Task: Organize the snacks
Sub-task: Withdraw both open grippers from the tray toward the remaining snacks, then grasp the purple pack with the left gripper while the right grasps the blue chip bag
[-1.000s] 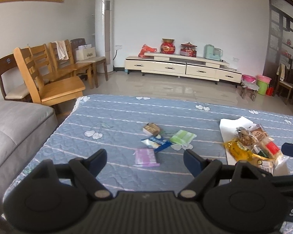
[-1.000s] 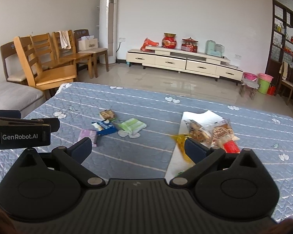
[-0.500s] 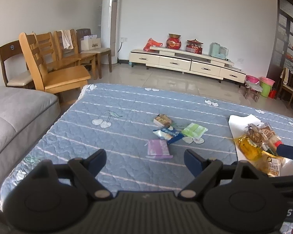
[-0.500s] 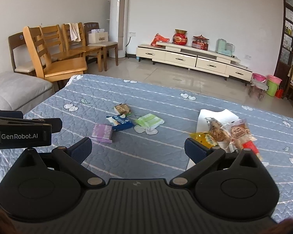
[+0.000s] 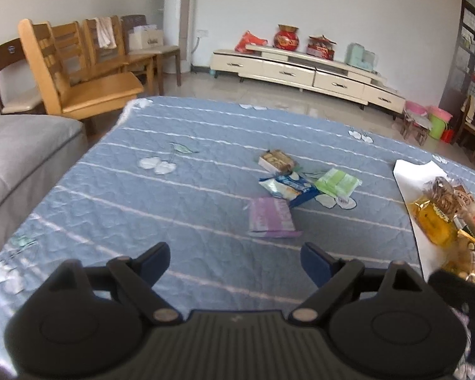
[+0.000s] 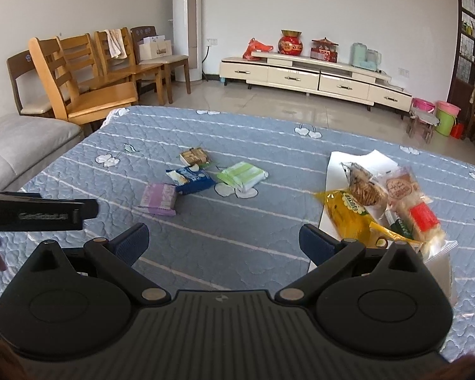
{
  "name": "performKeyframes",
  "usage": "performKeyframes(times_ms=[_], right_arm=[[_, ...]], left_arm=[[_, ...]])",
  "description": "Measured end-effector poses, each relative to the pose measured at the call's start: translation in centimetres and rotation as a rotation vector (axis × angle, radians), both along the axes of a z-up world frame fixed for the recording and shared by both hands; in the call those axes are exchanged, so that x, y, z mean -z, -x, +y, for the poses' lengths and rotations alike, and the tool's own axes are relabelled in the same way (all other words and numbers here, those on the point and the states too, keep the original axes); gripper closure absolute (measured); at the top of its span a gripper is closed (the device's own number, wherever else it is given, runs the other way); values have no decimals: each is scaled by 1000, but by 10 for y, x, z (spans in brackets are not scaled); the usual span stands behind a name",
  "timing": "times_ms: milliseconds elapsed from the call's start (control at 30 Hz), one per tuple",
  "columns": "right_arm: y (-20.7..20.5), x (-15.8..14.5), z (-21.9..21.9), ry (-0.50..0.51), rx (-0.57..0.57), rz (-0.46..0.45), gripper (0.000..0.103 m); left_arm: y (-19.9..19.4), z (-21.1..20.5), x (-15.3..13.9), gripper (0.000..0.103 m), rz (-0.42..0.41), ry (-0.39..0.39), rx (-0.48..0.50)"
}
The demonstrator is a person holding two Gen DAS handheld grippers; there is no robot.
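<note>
Both empty, wide-jawed grippers had dropped closer to the quilt, the left gripper (image 5: 234, 261) opening further short of the purple packet (image 5: 270, 218), the right gripper (image 6: 223, 242) beside the white tray (image 6: 335, 171).

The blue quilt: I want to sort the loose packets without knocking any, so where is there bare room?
Free: the strip between the purple packet and the white tray, the quilt beyond the biscuit packet, and the near left corner. Crowded: purple, blue, green and biscuit packets cluster mid-quilt; the tray is heaped with snacks.
</note>
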State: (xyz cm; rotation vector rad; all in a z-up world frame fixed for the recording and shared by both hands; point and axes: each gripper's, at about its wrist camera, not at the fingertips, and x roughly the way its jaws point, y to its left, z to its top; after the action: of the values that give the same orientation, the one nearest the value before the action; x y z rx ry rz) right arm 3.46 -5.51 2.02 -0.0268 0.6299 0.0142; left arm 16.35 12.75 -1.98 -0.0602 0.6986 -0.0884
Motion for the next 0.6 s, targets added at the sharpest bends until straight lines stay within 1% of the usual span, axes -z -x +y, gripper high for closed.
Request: performKeyframes(times_ms=[100,233,367,433,467,533,600], right_arm=[[-6,6,-5,5,11,10,0],[-17,13,-14,-6,29,27,0],[-27,20,-20,-12,38,42,0],[-34,23,-21,-13,36,49,0],[-37,24,-21,-13,35,52,0],[-44,27,-20,-10,33,57,0],[-50,29,-17,-11,25,61,0]], left_arm=[[-24,-13,10,13,24,-23,11],[-54,-27,23,13,55,-15,12],[-78,-41,39,15,78,-48,25],[-88,-43,48,25,103,-40,26],[-92,-44,51,28,113,-35,26],[-97,-44,59,42,124,-39,29],[-97,-45,60,45,100,-62,37]])
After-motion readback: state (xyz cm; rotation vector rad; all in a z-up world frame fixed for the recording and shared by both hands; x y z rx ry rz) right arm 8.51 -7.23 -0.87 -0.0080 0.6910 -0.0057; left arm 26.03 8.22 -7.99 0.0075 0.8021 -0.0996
